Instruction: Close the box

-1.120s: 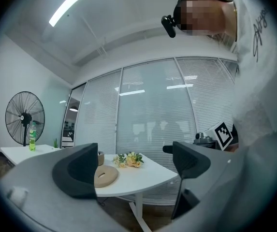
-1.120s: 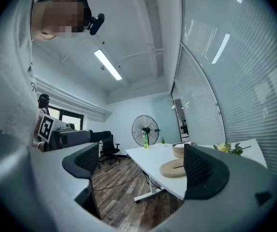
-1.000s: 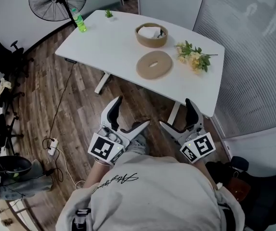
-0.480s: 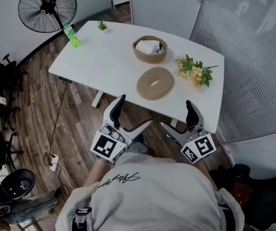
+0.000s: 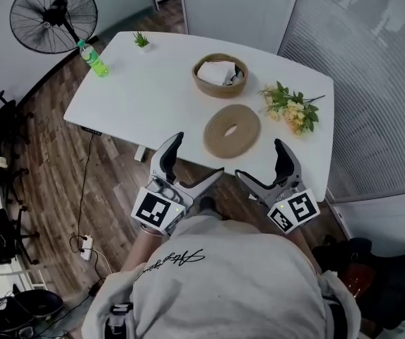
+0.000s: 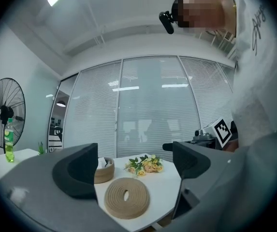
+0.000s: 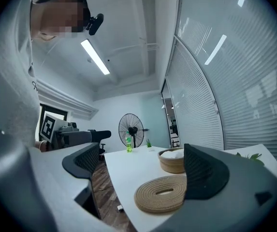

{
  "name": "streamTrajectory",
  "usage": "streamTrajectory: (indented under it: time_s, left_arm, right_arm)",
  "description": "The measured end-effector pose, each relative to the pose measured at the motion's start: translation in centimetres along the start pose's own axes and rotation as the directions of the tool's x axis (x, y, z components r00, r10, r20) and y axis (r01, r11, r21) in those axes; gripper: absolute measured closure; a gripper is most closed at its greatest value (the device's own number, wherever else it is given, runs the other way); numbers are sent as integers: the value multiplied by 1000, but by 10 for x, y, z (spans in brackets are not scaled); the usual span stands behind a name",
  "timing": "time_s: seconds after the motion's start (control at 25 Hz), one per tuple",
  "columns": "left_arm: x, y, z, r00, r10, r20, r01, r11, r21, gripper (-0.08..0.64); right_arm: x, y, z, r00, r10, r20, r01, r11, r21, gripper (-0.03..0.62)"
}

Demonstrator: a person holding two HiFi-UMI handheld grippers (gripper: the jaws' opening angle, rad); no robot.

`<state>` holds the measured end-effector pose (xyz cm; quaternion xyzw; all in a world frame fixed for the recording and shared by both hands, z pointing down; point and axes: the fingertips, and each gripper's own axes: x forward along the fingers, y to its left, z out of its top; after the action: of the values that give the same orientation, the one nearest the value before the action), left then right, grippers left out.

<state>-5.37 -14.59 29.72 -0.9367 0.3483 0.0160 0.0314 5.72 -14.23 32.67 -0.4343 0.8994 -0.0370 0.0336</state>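
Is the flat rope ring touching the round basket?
Apart. The head view shows a strip of bare white table between the rope ring and the basket. The left gripper view shows the same gap.

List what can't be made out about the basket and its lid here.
Basket contents: something white in the head view, too small to identify.
Basket's side: partly behind a jaw in both gripper views.
Lid underside: faces the table in every view.

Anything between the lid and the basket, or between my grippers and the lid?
Nothing visible. Only bare table lies between lid and basket; flowers sit aside. Open left gripper and right gripper face the lid freely.
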Motion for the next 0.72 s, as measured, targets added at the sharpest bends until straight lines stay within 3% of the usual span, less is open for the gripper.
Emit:
streamTrajectory:
  time_s: [0.72]
  left_arm:
    - [46, 61, -27, 993, -118, -31, 118, 993, -14, 91]
  right_arm:
    - [66, -36, -9, 998, -62, -30, 61, 998, -9, 58]
